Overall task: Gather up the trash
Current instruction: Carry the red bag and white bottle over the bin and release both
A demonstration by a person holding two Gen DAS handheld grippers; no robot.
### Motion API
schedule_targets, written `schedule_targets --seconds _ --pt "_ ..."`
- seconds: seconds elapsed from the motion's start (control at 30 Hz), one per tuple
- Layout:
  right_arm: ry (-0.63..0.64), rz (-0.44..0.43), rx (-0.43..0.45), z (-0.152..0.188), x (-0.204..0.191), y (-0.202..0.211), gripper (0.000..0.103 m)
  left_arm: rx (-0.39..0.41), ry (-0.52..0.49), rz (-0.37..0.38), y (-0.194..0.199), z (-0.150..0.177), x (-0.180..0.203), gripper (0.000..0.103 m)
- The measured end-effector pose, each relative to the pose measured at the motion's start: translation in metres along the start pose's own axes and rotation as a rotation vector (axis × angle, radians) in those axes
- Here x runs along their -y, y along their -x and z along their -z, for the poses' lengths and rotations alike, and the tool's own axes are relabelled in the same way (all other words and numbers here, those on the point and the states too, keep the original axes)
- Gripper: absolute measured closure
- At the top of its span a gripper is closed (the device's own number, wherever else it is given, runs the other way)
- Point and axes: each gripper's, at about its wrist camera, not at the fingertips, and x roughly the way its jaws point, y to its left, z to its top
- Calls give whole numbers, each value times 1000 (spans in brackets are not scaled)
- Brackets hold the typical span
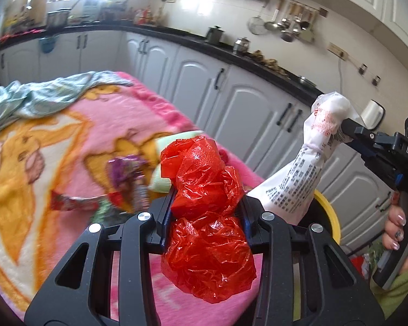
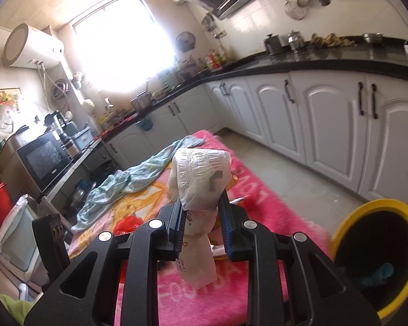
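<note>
- The left claw [image 1: 206, 203] is clenched on a crumpled red cellophane bag [image 1: 206, 217]; the bag bulges above and below the pads and hangs clear of the pink cartoon-print blanket [image 1: 68, 141] that covers the surface.
- The right claw [image 2: 202, 217] is grasping a long white printed plastic wrapper [image 2: 201, 184]. Its long axis runs roughly upright through the jaws, one puffed end above them and a tail drooping below.
- The round bin with a yellow rim and dark inside [image 2: 378, 258] sits off the blanket's edge on the right side. In the right wrist view it lies low and to the right of that claw, quite near.
- In the left wrist view only a sliver of the yellow rim [image 1: 329, 212] shows, beyond the white wrapper and the right claw, so the right hand [image 1: 399, 231] looks to be the nearer of the two to the bin.
- My judgement: the coming move is a swing rightward and down over the bin mouth, right claw first, the left following behind it.
- More litter is on the blanket: a purple crinkled wrapper [image 1: 125, 174] and a pale green packet [image 1: 163, 168].
</note>
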Motion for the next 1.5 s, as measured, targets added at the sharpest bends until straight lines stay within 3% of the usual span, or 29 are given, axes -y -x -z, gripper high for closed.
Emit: schedule_targets --seconds 0.6,1.17,1.5 --pt "0 265 148 7 81 95 81 11 -192 160 -43 -21 130 73" --pt "4 472 209 24 137 129 81 8 -294 245 -87 -22 219 73" --pt "-40 528 203 33 171 130 81 -15 -306 279 -128 -10 248 73"
